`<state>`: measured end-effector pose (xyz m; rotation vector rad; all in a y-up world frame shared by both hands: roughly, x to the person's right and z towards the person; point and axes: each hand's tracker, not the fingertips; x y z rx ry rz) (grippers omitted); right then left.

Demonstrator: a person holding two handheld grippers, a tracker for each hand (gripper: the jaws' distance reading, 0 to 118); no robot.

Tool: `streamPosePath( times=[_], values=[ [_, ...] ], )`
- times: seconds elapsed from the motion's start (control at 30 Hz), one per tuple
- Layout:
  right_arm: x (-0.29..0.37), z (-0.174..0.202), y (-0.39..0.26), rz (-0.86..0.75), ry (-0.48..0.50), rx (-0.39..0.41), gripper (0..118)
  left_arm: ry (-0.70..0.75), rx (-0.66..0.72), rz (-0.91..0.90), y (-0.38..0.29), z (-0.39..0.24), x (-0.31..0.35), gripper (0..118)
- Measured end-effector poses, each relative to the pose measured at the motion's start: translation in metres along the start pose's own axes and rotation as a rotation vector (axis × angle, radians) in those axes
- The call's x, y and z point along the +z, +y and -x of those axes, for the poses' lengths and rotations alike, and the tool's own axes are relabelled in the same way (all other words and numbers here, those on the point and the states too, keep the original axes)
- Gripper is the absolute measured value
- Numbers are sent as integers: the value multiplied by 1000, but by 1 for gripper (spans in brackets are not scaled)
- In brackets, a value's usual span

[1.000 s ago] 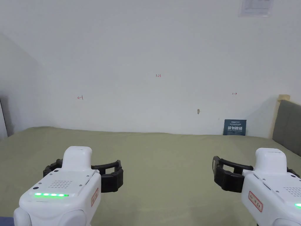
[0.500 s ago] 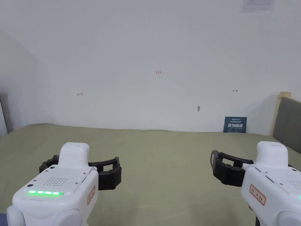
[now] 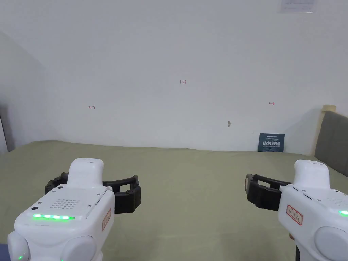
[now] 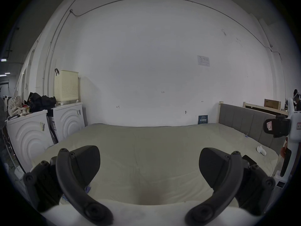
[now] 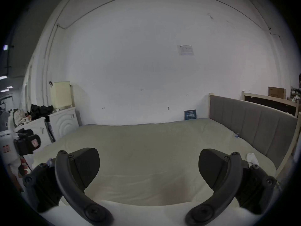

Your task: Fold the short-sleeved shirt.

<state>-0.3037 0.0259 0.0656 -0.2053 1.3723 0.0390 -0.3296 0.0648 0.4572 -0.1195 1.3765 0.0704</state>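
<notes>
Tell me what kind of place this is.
Probably a mock bedroom set up in a workshop or warehouse: a bed with a grey padded headboard stands against a bare white wall, two washing machines sit beside it, and a laundry basket rests on one.

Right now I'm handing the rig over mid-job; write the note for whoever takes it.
Left gripper: open, empty, above the green bedsheet.
Right gripper: open, empty, level with the left one.
Shirt: I can't see it on the bed; a small white item lies near the grey headboard, too small to identify.
Done: no folding visible.
Left: find the shirt, spread it, fold it.
</notes>
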Motion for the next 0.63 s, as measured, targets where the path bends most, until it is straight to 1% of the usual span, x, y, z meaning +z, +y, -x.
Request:
streamPosePath(
  times=[0.07,0.17,0.23,0.3,0.37,0.4,0.47,0.53,0.57,0.63],
  values=[
    [-1,3,0,10,-46,14,118,-6,3,5,-2,0,-1,118],
    [-8,3,-2,24,-27,22,118,-6,1,17,-4,-3,-3,118],
    [-10,5,-4,36,-9,13,118,-8,7,27,-6,-2,-6,118],
    [-9,12,-6,48,-7,27,118,-12,10,28,-7,-1,-7,118],
    [-12,18,-9,86,-81,85,118,-2,-1,23,-7,-3,-6,118],
    [-18,18,-14,99,-101,94,118,3,-4,19,-7,-3,-6,118],
    [-21,16,-16,103,-60,56,118,3,8,10,-7,-2,-5,118],
    [-21,10,-16,110,29,-41,118,-4,24,12,-6,0,-4,118],
    [-19,10,-16,94,48,-63,118,-3,27,14,-5,0,-5,118],
    [-19,10,-15,79,37,-85,118,-3,22,19,-8,1,-9,118]
  ],
)
